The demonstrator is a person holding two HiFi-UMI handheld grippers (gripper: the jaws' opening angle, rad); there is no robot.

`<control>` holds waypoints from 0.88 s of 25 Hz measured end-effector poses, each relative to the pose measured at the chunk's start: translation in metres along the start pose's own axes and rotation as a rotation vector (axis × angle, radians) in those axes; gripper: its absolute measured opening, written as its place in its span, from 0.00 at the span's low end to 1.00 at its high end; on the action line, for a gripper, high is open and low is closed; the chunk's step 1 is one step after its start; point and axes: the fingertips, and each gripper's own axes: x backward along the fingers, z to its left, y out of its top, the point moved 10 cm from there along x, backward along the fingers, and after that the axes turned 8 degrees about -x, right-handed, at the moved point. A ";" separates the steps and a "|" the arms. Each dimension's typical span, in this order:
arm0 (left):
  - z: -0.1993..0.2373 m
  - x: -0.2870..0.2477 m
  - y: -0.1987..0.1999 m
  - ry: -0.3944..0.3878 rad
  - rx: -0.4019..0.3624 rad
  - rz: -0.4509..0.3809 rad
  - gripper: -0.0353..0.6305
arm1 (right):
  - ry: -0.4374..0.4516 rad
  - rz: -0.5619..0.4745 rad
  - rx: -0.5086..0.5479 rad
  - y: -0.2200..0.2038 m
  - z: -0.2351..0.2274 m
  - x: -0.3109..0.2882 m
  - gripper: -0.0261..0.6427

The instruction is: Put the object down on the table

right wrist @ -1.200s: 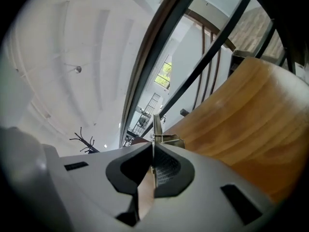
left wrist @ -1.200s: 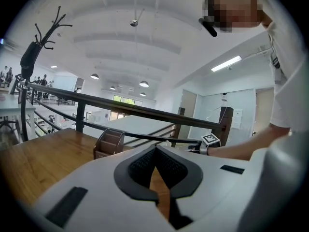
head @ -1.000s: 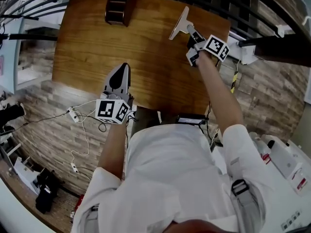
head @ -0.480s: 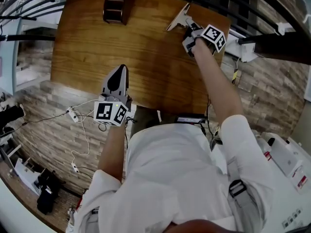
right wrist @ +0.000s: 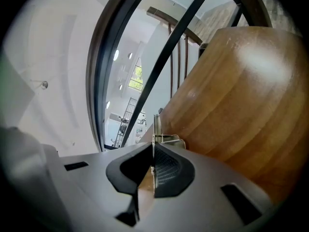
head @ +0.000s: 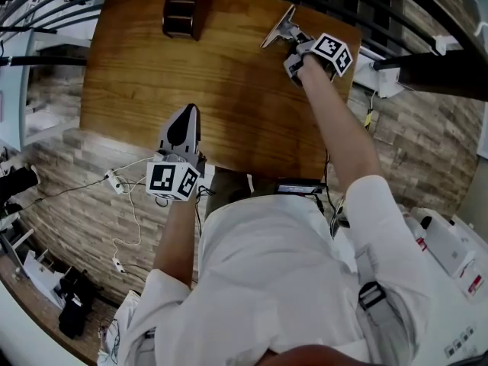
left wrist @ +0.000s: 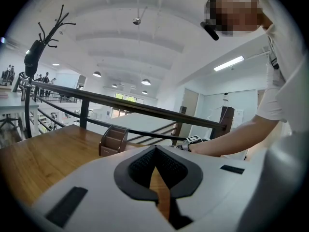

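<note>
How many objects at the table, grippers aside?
2: brown wooden holder on the table, far edge; flat metal tool in the right gripper near the far right corner. Near edge partly hidden.

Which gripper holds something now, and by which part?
The right gripper grips a flat metal tool by its narrow end; the left gripper is shut on nothing.

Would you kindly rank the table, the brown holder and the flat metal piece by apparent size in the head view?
1. table
2. brown holder
3. flat metal piece, slightly smaller but tilted in the right gripper, so those two are unsure.
</note>
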 end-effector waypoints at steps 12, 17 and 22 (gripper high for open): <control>0.003 0.004 0.000 0.000 0.011 0.000 0.07 | -0.014 0.000 0.001 0.002 -0.003 -0.001 0.08; 0.004 0.005 0.001 -0.001 0.011 -0.004 0.07 | -0.012 0.046 0.009 0.002 -0.002 -0.004 0.08; 0.003 0.003 0.000 -0.009 0.017 -0.006 0.07 | -0.019 0.093 0.095 0.000 0.000 0.001 0.10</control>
